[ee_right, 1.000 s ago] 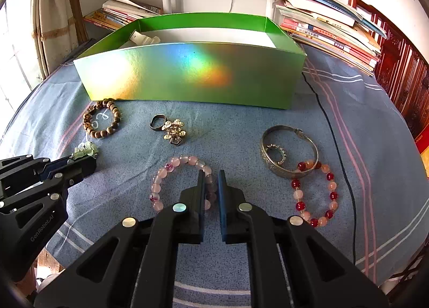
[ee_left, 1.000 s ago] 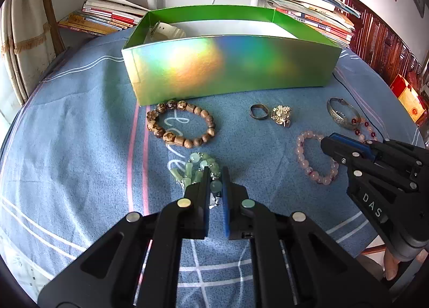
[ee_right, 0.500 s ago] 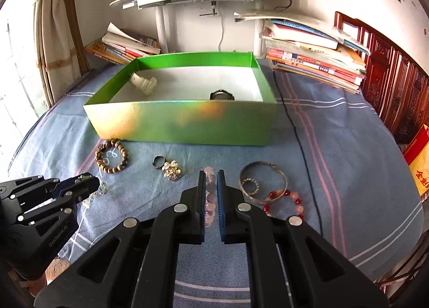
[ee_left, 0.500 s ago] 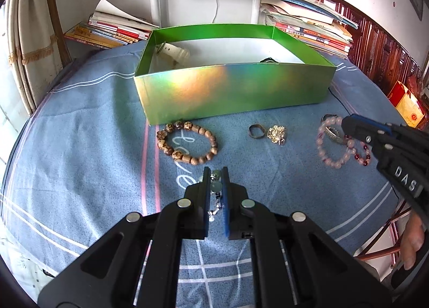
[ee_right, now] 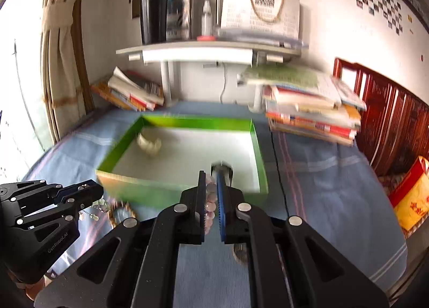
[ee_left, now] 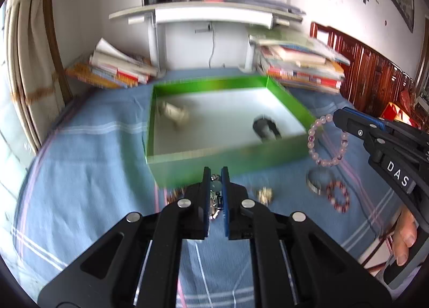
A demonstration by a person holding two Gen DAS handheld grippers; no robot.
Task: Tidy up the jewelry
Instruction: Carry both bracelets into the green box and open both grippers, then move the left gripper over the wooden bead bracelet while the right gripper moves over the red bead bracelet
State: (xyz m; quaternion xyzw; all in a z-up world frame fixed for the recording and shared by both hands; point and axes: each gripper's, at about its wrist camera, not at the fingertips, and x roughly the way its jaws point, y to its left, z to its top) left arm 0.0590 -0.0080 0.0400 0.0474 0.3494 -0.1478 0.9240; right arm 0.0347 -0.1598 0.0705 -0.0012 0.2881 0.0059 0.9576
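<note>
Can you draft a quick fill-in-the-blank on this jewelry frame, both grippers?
1. The right gripper holds a ____ bead bracelet.
2. The box has ____ walls.
3. The red bracelet lies on the ____ cloth.
4. The left gripper is shut on a green ____ piece.

Missing: pink; green; blue; bead

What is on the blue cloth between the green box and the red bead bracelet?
A silver bangle lies on the cloth there, between the green box and the red bead bracelet, seen in the left wrist view.
</note>
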